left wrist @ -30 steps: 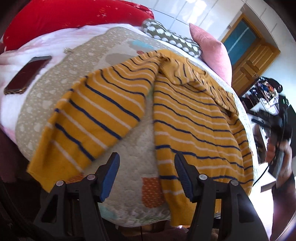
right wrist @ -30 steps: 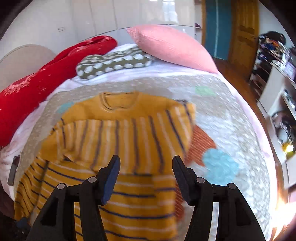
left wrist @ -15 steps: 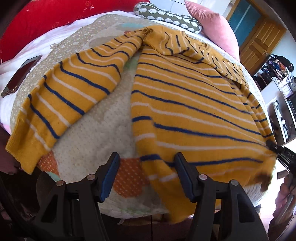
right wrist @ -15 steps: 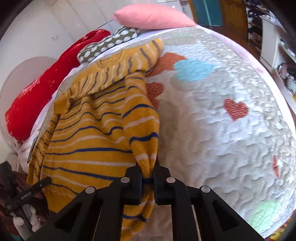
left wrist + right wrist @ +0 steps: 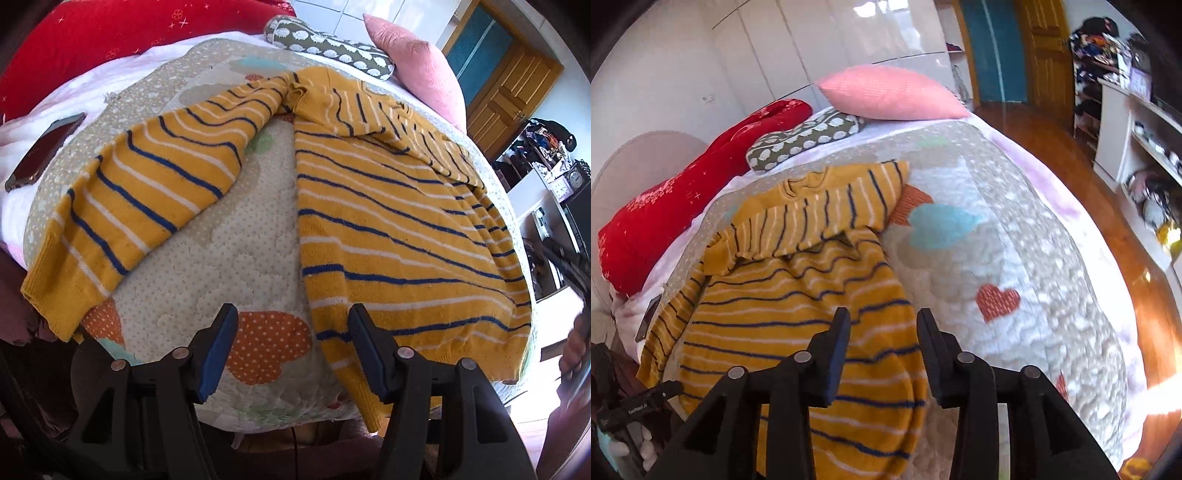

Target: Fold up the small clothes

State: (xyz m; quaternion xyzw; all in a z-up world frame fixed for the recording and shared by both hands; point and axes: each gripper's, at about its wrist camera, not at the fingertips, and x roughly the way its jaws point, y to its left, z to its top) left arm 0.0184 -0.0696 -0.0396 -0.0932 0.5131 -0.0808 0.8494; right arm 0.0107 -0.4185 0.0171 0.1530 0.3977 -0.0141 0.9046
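Note:
A mustard-yellow sweater with navy and white stripes point(image 5: 388, 221) lies on the quilted bed cover point(image 5: 207, 266). Its left sleeve point(image 5: 147, 206) stretches out to the left bed edge; its right sleeve lies folded across the chest point(image 5: 820, 218). My left gripper point(image 5: 291, 347) is open and empty, just above the cover beside the sweater's left hem. My right gripper point(image 5: 882, 350) is open and empty, above the sweater's lower right hem point(image 5: 812, 354).
A phone point(image 5: 44, 151) lies on the white sheet at the left. A red blanket point(image 5: 110, 33), a spotted green cushion point(image 5: 332, 51) and a pink pillow point(image 5: 417, 66) sit at the head. Shelves point(image 5: 1145, 147) and wood floor point(image 5: 1126, 258) lie to the right.
My right gripper has let go of the sweater's hem, opened and pulled up and back. The sweater body now lies flatter. My left gripper stays open with a slight shift.

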